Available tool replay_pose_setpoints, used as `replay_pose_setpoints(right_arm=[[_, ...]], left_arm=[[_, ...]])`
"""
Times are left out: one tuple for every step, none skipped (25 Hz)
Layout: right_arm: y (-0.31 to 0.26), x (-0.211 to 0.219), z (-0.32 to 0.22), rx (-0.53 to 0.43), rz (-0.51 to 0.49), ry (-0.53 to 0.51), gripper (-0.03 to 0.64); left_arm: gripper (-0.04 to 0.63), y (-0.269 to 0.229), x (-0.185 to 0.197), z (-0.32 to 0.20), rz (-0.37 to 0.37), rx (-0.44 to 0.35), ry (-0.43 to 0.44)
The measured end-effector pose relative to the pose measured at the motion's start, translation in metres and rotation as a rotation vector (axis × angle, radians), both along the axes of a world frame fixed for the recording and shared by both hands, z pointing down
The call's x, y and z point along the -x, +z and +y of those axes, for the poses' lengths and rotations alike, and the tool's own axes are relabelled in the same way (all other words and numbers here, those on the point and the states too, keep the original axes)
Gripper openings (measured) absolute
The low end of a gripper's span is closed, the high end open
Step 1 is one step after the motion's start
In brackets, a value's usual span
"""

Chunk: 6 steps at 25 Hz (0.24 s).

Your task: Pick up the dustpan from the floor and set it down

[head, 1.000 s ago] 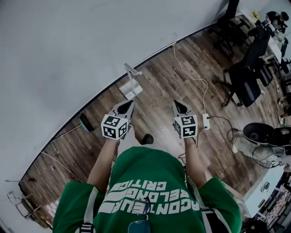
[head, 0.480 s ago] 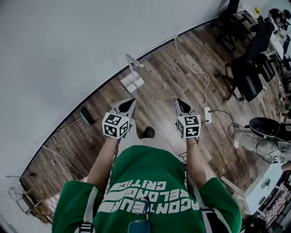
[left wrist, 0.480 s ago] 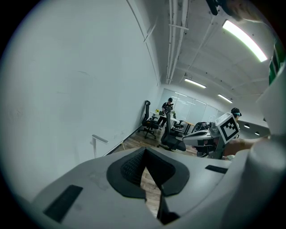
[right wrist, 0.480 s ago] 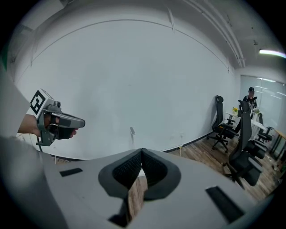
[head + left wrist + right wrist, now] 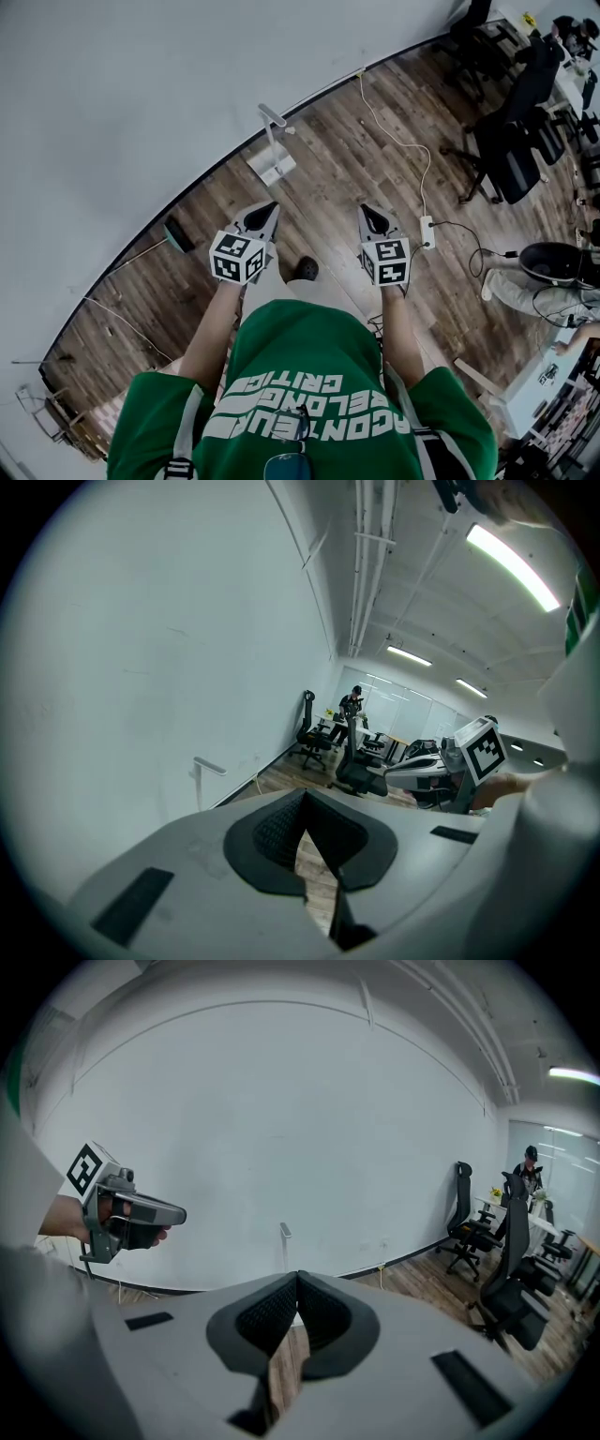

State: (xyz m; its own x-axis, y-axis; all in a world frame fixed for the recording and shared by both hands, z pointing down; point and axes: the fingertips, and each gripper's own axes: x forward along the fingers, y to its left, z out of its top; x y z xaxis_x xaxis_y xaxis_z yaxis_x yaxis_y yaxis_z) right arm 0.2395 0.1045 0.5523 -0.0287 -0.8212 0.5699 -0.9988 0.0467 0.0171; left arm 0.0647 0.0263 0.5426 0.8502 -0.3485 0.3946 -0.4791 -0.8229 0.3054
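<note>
Holds left tool (image 5: 266, 212) and right tool (image 5: 369, 216) out side by side above the wood floor (image 5: 328, 187). Keeps the tips of all 2 pressed together, pinching nothing. Finds the dustpan (image 5: 272, 167) on the floor against the white wall (image 5: 141, 94), handle upright, well ahead of both tools. Shows a power strip (image 5: 427, 232) to the right, office chairs (image 5: 511, 159) beyond.

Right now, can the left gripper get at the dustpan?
Probably not yet. The dustpan stands by the wall, ahead of the left gripper and clearly apart from it. Only bare floor lies between, so nothing blocks the way, but the jaws are shut and empty.
</note>
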Motion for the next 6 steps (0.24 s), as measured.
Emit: replay_pose_setpoints(right_arm=[[0.0004, 0.0009, 0.0013, 0.001, -0.002, 0.002, 0.008], [0.0006, 0.0016, 0.0026, 0.002, -0.002, 0.004, 0.008], [0.0006, 0.0021, 0.0038, 0.003, -0.001, 0.004, 0.008], [0.0005, 0.0026, 0.005, 0.003, 0.0, 0.004, 0.008], [0.0003, 0.0029, 0.0063, 0.004, 0.001, 0.004, 0.008], [0.0, 0.0033, 0.0075, 0.004, 0.002, 0.003, 0.008]], left_arm=[[-0.005, 0.0003, 0.0011, 0.0011, 0.0, 0.001, 0.0], [-0.005, 0.0004, 0.0023, 0.0021, 0.001, 0.002, -0.001], [-0.005, 0.0002, 0.0035, 0.0031, 0.001, 0.002, -0.002], [-0.005, -0.0002, 0.0046, 0.004, 0.001, 0.003, -0.002], [-0.005, -0.0008, 0.0055, 0.0049, 0.001, 0.003, -0.003], [-0.005, -0.0015, 0.0065, 0.0058, 0.001, 0.002, -0.004]])
